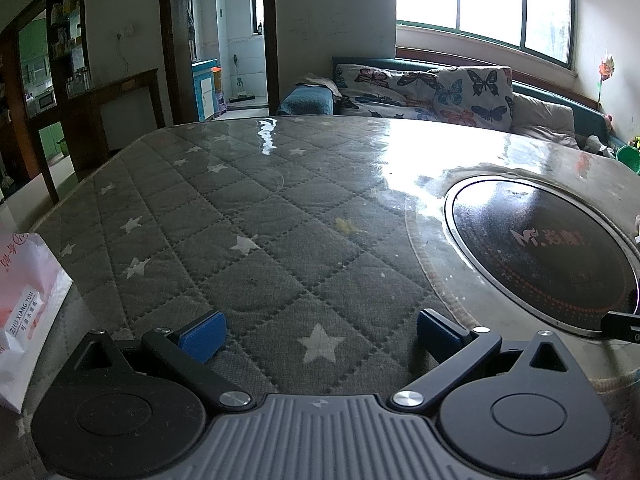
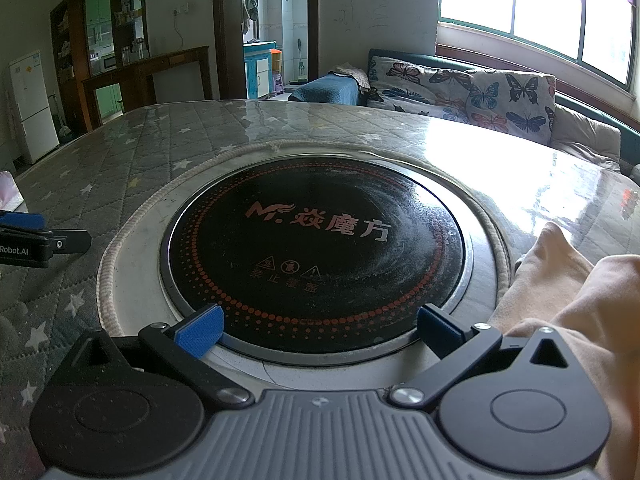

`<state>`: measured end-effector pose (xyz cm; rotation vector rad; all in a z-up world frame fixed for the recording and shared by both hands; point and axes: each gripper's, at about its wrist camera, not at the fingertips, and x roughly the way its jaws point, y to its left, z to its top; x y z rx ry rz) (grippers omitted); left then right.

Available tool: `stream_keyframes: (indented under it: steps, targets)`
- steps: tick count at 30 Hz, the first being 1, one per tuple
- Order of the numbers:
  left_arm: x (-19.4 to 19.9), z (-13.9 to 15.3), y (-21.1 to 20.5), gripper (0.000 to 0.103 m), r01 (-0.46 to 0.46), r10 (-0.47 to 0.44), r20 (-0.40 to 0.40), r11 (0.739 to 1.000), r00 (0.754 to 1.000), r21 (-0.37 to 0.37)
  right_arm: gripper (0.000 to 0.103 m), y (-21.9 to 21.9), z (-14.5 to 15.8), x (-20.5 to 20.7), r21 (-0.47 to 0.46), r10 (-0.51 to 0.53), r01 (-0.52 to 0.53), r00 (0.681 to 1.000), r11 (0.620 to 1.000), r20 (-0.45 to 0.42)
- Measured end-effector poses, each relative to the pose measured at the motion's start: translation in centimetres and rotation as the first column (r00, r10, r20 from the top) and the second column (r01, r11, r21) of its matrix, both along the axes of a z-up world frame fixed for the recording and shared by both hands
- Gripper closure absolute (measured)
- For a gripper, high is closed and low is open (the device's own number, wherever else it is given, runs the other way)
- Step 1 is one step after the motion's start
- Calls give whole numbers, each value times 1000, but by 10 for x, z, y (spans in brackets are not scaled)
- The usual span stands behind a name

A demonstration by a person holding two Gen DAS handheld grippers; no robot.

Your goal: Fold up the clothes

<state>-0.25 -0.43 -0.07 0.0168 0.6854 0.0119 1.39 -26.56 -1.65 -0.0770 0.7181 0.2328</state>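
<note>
cooktop (image 2: 316,256) mid-table | garment (image 2: 568,292) right | bag (image 1: 24,320) left

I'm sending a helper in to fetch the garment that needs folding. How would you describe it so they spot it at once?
Find the table with the grey star-quilted cover and the round black cooktop set into it. Just right of that cooktop, beside the right gripper, lies a crumpled peach-coloured garment. It is the only loose, plain, pale-orange cloth on the table.
</note>
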Motion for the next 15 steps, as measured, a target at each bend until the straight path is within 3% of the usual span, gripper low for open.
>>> stream_keyframes:
  steps: [15]
  targets:
    - [-4, 1, 1, 0, -5, 5, -2, 1000, 1000, 6, 0, -3, 1, 0, -1, 0, 0, 1000, 1000, 0]
